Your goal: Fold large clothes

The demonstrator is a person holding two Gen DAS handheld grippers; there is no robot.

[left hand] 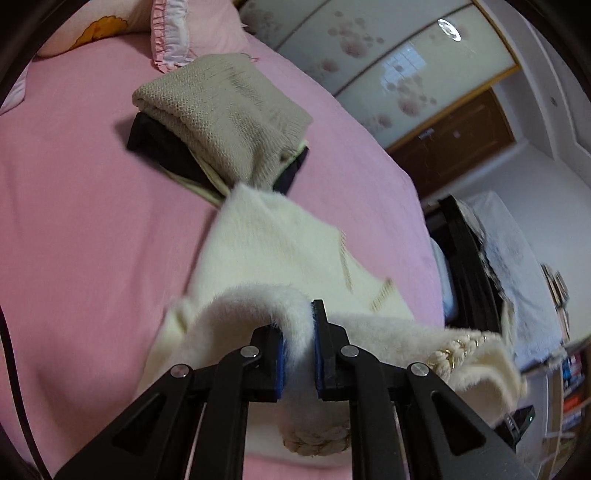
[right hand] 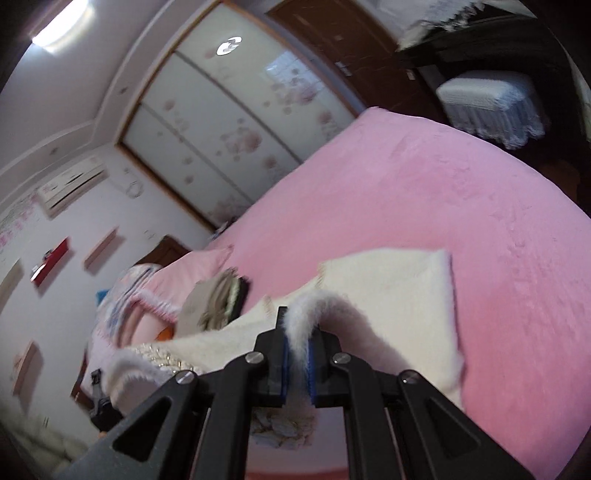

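A fluffy cream-white sweater (left hand: 280,251) hangs above the pink bed (left hand: 92,221). My left gripper (left hand: 298,343) is shut on a fold of its edge, near a braided gold-trimmed collar (left hand: 458,349). My right gripper (right hand: 298,354) is shut on another edge of the same sweater (right hand: 399,288), which drapes down to the bed (right hand: 443,192). The collar trim shows at the left in the right wrist view (right hand: 159,356).
A stack of folded clothes (left hand: 225,110), beige knit over dark items, lies further up the bed; it also shows in the right wrist view (right hand: 218,299). Pink pillows (left hand: 166,33) sit at the head. A wardrobe with floral doors (left hand: 388,66) and dark furniture (left hand: 469,258) stand beside the bed.
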